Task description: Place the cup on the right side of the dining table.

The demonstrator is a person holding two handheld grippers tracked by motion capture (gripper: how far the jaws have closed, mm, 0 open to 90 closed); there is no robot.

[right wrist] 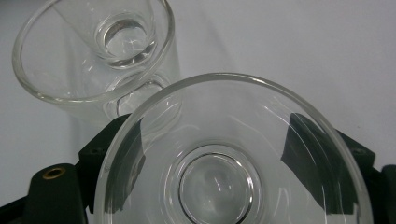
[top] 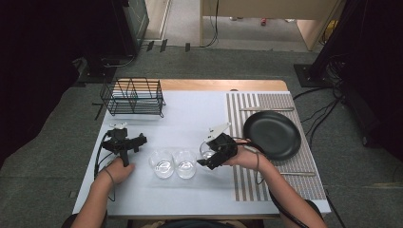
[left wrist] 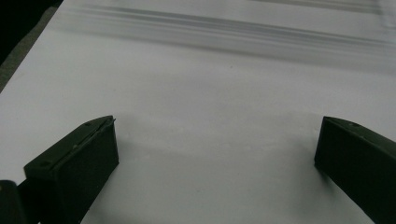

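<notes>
Right gripper (right wrist: 224,154) jaws clamp a clear glass (right wrist: 219,186) (thick-based); left gripper (left wrist: 217,154) jaws apart

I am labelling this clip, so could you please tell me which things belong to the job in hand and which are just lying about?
In hand, judging by the grip:
- right gripper, jaws around a clear glass cup
- two more clear glass cups
- possibly the black wire rack

Lying about:
- round black plate
- striped placemat
- open left gripper

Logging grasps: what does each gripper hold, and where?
The right gripper has a clear glass between its jaws, one at each side wall. The left gripper is open, holding nothing.
</notes>
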